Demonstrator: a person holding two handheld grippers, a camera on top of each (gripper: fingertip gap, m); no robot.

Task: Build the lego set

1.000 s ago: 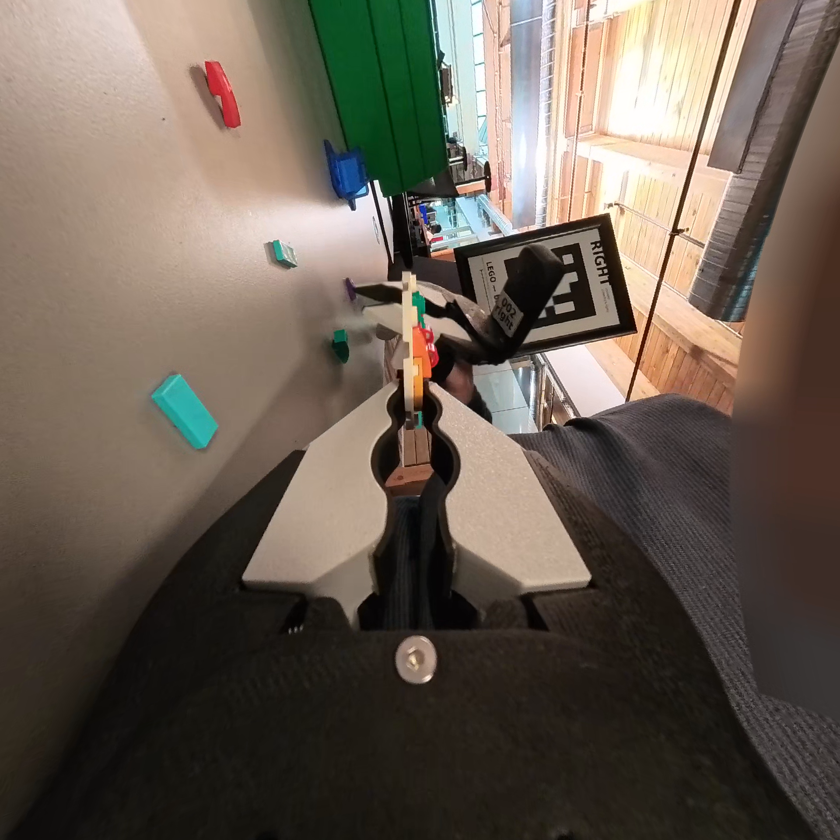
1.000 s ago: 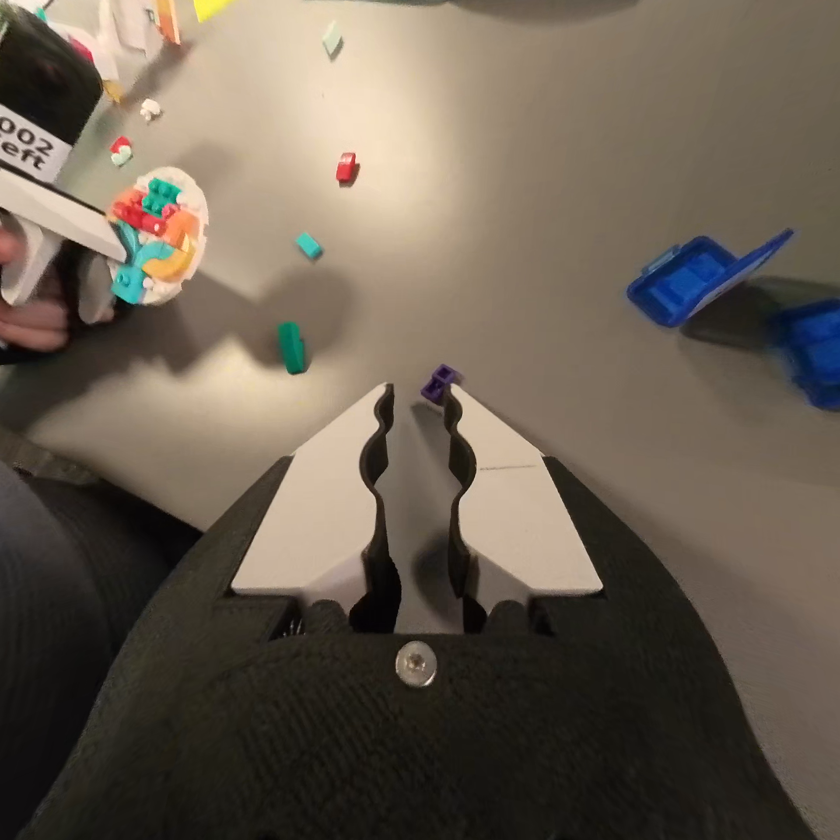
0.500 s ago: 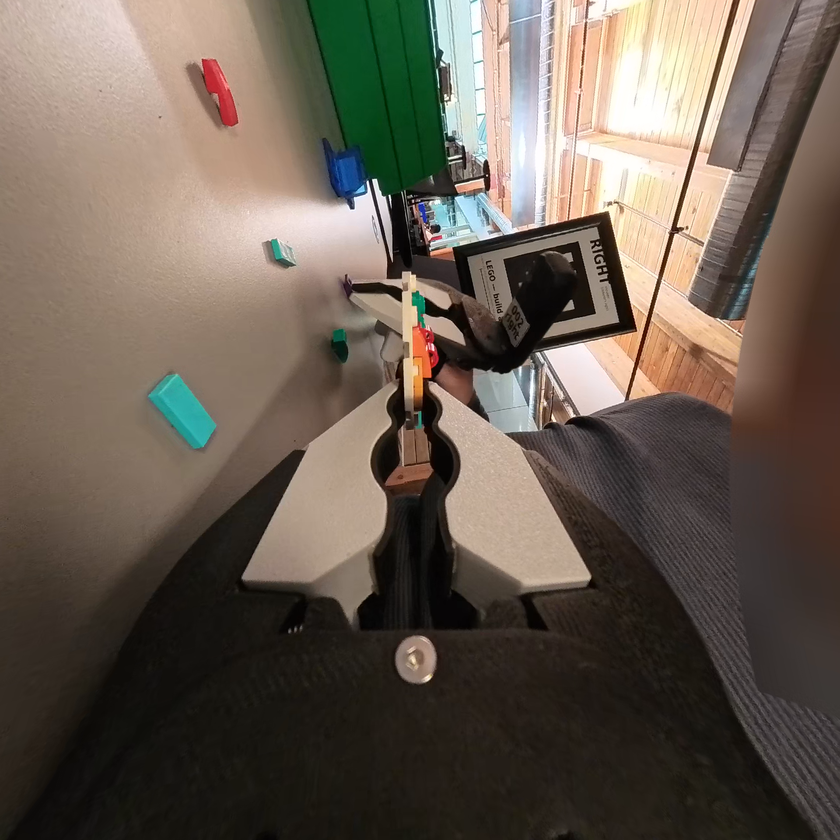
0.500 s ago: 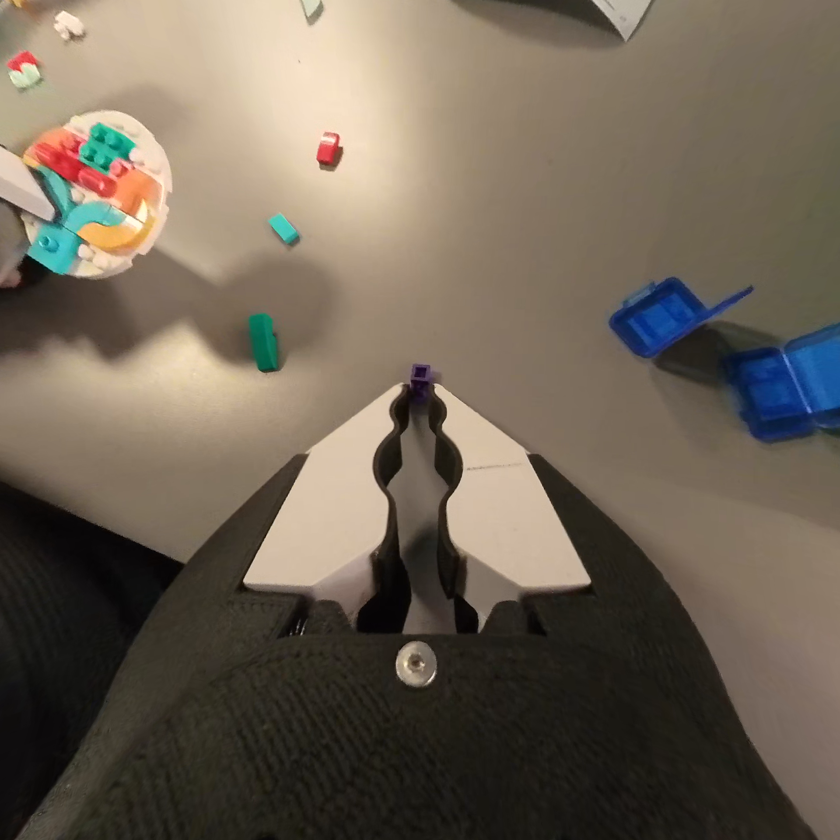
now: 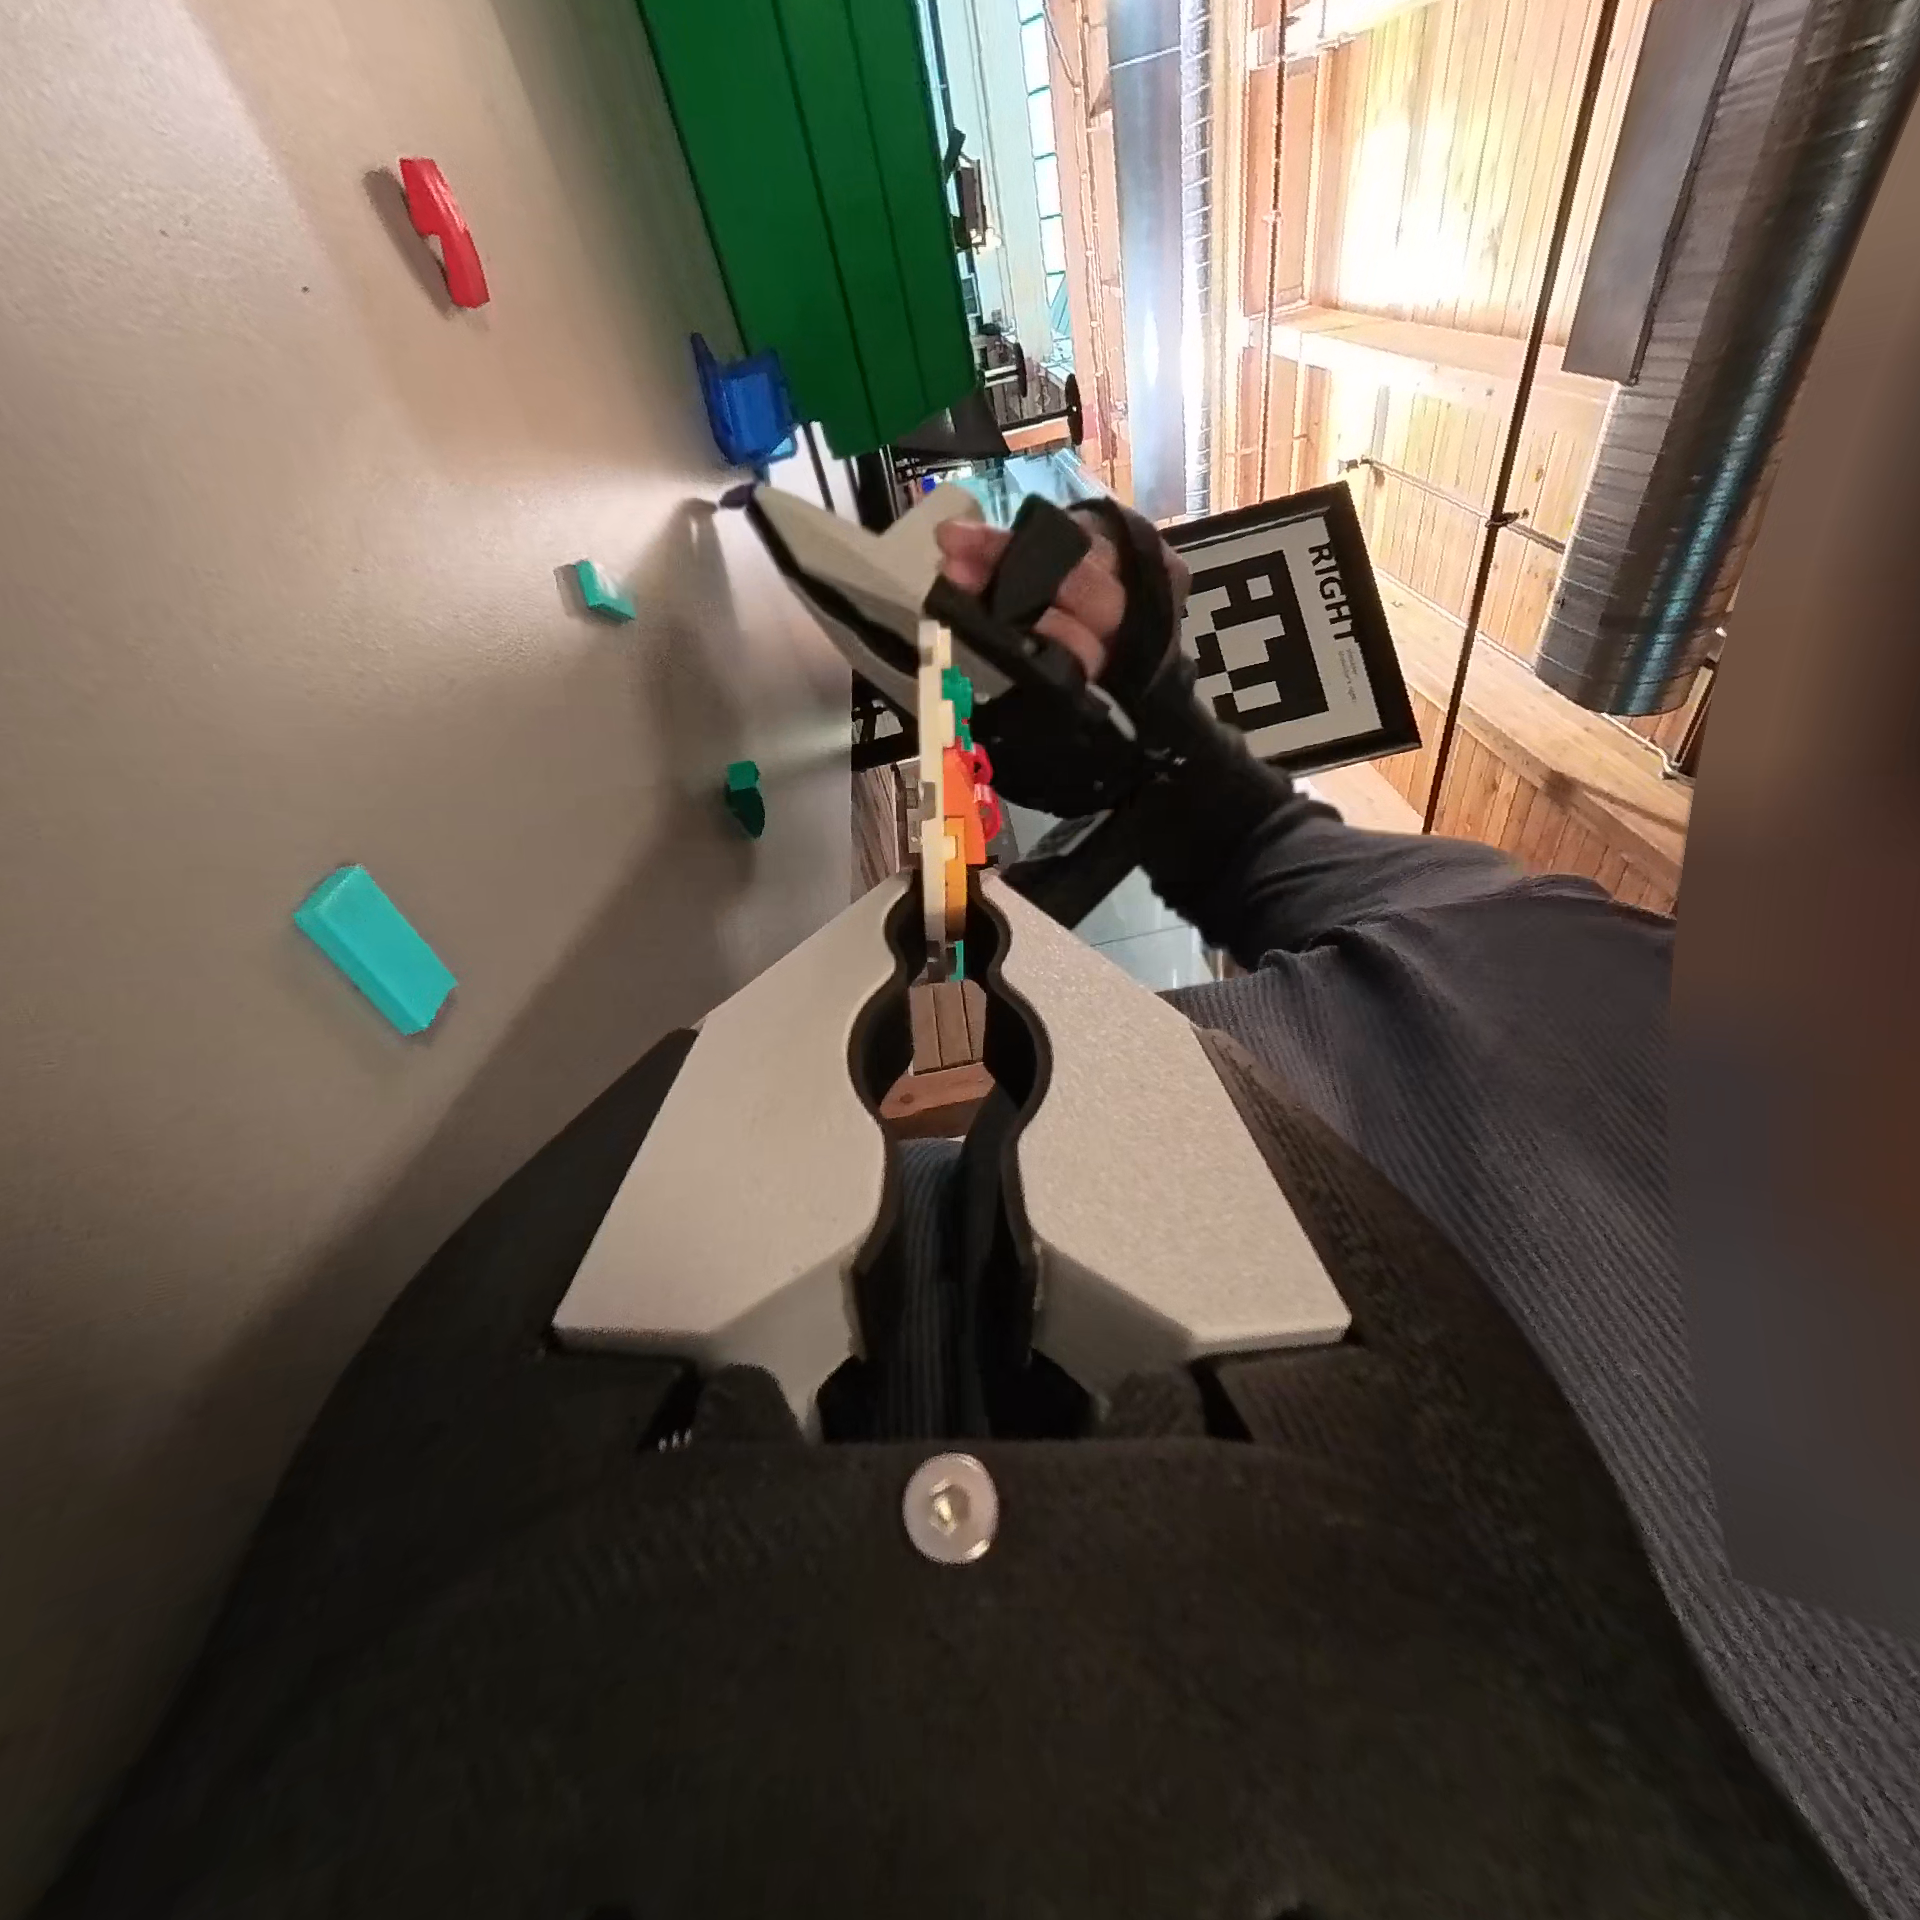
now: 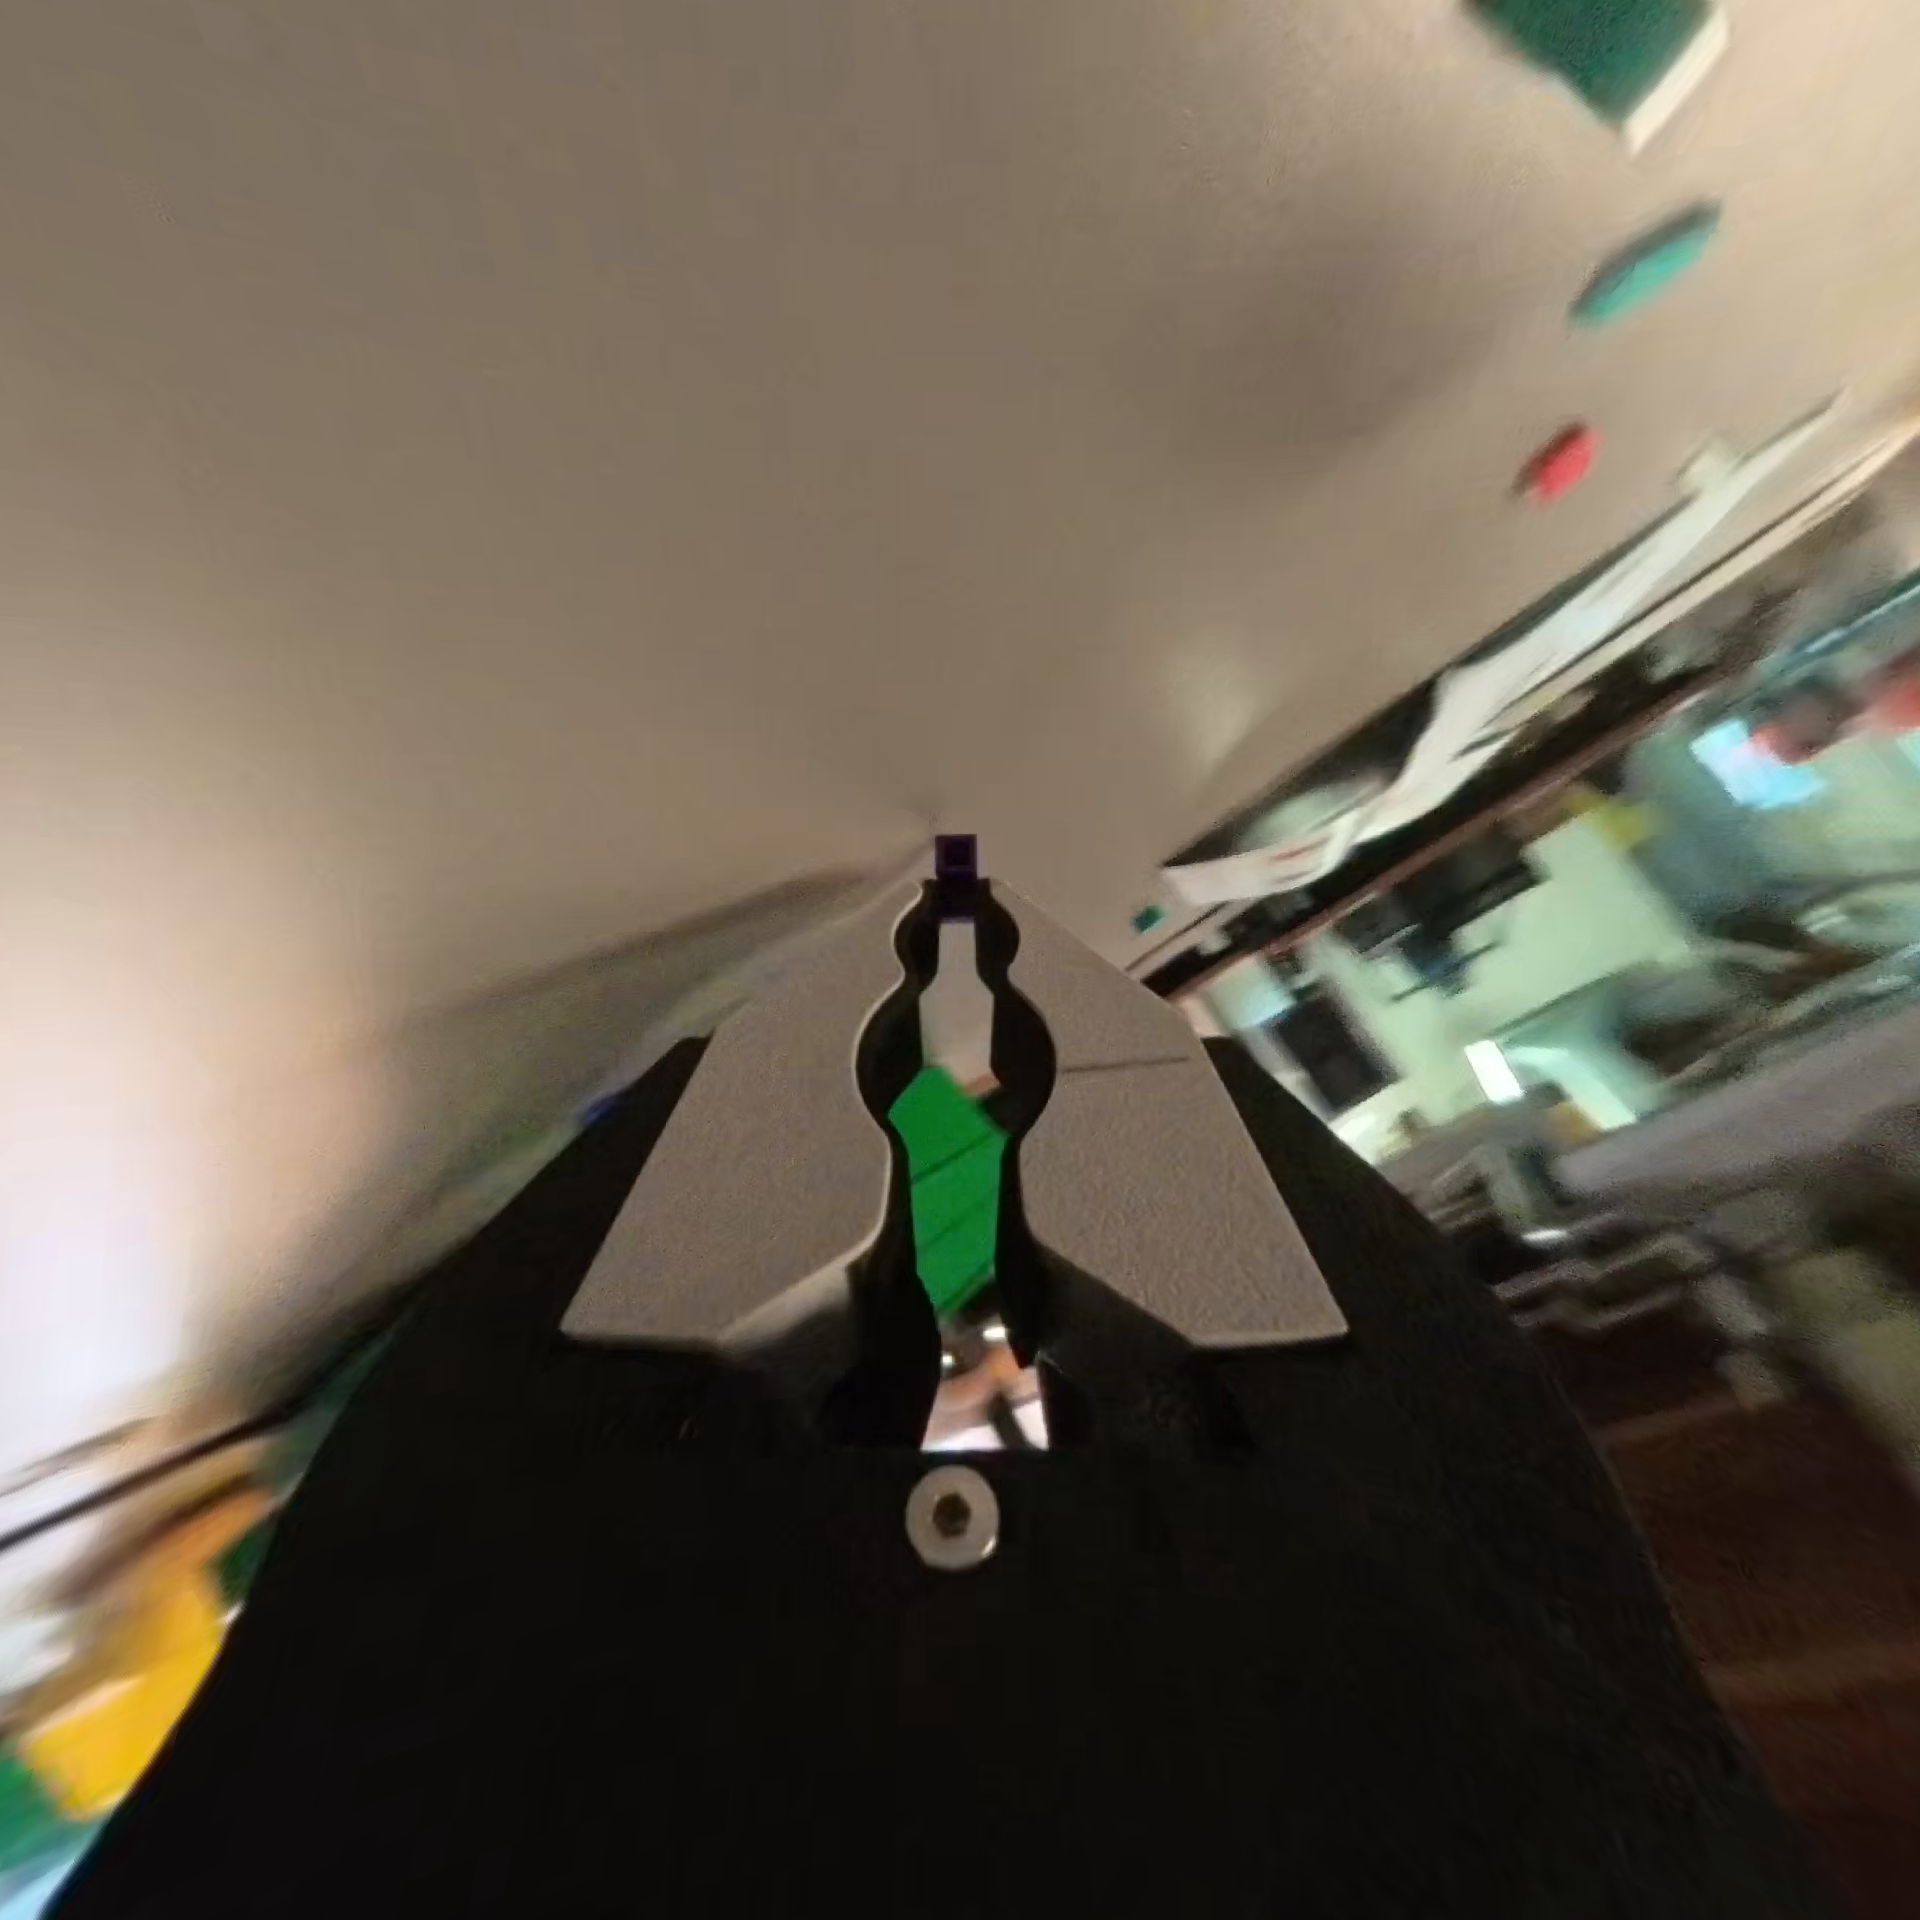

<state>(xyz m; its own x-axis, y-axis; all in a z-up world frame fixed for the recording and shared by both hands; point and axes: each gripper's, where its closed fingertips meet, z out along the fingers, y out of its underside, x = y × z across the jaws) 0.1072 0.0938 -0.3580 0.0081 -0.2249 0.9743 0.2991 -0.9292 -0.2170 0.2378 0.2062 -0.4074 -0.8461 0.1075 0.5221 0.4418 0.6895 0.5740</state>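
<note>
lego disc (image 5: 943,790) — flat, studded, gripper-clamped (image 5: 951,902)

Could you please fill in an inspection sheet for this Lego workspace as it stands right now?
Surface: grey table, matte, loose bricks scattered on it.
Job's things: round Lego build, seen edge-on, clamped in the left hand-held gripper; small purple brick pinched at the tips of the right hand-held gripper.
Clutter: turquoise tile, dark green brick, small teal brick, red piece, blue hinged box.
Grippers: both shut on their loads.
Cables: nothing seen.
Surroundings: green panel, framed marker sign, timber wall; right wrist view is motion-blurred.
</note>
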